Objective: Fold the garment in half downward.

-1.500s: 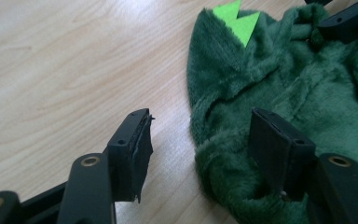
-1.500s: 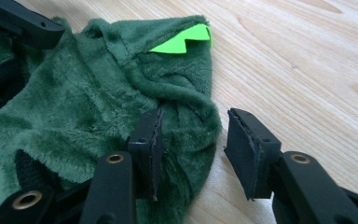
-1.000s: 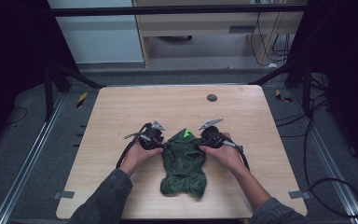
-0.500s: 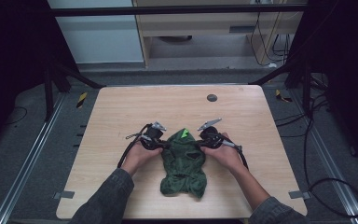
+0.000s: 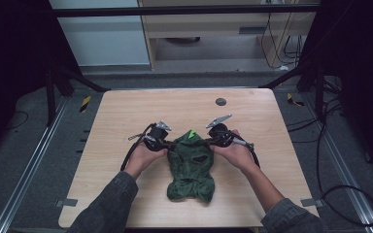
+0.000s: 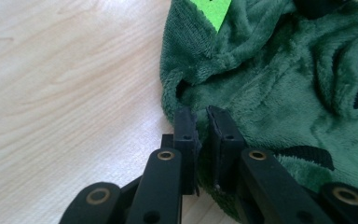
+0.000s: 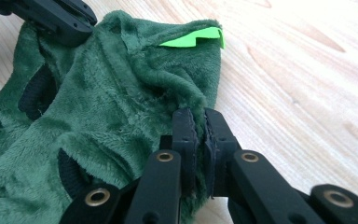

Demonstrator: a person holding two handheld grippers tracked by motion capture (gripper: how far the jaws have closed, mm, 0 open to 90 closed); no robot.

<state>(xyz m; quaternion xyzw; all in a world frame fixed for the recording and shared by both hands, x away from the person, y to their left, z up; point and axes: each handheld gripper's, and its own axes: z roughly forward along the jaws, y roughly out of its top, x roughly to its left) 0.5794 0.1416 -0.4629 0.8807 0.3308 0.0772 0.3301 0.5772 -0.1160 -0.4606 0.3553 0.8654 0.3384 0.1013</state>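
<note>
I hold a tool in each hand, and both tools pinch the same green fleece (image 5: 190,167). It is soft and fuzzy, with dark patches and a bright green tag (image 5: 192,134) at its far end.

My left tool (image 5: 165,142) grips the left edge of the fleece. In the left gripper view, its jaws (image 6: 201,122) are nearly together, with a thin fold of the cloth caught between them. The bare table (image 6: 65,79) lies to the left of this tool, and the fleece spreads to its right.

My right tool (image 5: 211,141) grips the right edge. In the right gripper view, its jaws (image 7: 198,127) are pressed close on a ridge of the cloth. The fleece spreads to the left of this tool, and the tag (image 7: 191,37) sits just ahead of it. Past the fleece, my left tool (image 7: 51,16) shows at the far side.

The fleece lies flat on the table (image 5: 126,111) between my two tools and runs back toward me. A small dark disc (image 5: 220,101) sits well ahead of my right tool.
</note>
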